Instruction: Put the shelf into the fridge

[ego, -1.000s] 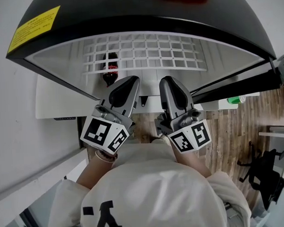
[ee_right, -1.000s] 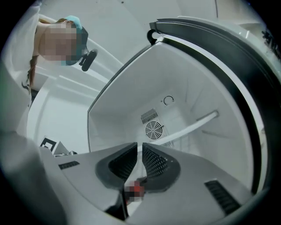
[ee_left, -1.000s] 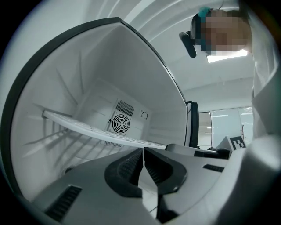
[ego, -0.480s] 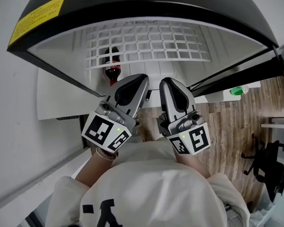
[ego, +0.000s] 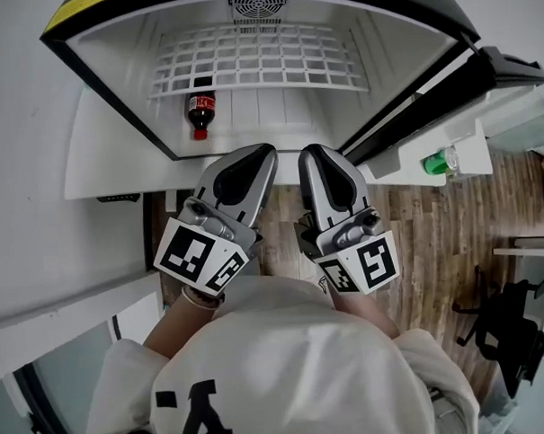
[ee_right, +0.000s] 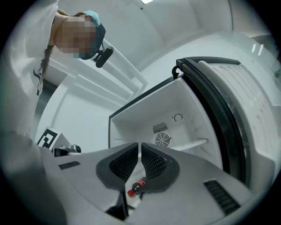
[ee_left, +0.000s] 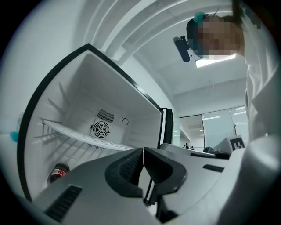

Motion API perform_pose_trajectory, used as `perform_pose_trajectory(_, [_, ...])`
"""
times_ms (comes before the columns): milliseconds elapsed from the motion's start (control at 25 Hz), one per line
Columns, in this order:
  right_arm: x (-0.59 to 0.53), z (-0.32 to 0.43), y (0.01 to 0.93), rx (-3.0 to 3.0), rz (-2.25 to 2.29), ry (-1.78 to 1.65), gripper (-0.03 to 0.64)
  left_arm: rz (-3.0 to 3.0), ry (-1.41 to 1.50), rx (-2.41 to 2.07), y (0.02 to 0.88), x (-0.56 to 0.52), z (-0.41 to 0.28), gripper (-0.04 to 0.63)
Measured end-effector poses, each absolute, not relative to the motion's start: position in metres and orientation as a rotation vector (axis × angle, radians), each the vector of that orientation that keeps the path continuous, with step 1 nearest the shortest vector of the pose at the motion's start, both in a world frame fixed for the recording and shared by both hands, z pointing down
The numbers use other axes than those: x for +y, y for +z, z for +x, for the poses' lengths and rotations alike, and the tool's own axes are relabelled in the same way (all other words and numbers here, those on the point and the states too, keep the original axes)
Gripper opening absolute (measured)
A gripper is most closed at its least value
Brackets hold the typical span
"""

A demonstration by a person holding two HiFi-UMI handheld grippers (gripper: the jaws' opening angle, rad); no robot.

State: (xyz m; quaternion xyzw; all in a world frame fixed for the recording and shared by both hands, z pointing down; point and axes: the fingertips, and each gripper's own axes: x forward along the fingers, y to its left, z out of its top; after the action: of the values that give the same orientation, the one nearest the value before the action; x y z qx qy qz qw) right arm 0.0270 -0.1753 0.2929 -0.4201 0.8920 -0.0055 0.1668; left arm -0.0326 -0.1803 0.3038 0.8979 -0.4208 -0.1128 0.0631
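White shelf point(ego: 256, 64), one; one bottle point(ego: 199, 114); left tool point(ego: 266, 152), right tool point(ego: 309, 153) closed.

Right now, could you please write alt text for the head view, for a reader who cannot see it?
An open fridge holds a white wire shelf with a bottle beneath it. In front of it, the left tool and right tool sit side by side, both shut and empty, above the person's white top.
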Motion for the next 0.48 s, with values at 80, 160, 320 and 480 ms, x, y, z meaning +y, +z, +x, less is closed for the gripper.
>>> perform_pose_trajectory(80, [-0.159,0.035,0.293,2.552,-1.177,-0.022,0.043,2.702,-0.351,-1.286,0.304,-0.162,-0.023,0.011])
perform_pose_trajectory(160, [-0.142,0.043,0.293,2.562,-1.156,-0.033,0.043,2.691,-0.359,-1.301,0.303,-0.144,-0.014,0.011])
perform_pose_trajectory(320, [-0.109,0.060,0.289,2.562,-1.080,-0.083,0.044,2.673,-0.376,-1.346,0.297,-0.112,0.002,0.011])
perform_pose_trajectory(480, [-0.071,0.079,0.297,2.566,-1.002,-0.137,0.044,2.629,-0.381,-1.423,0.305,-0.075,0.018,0.011])
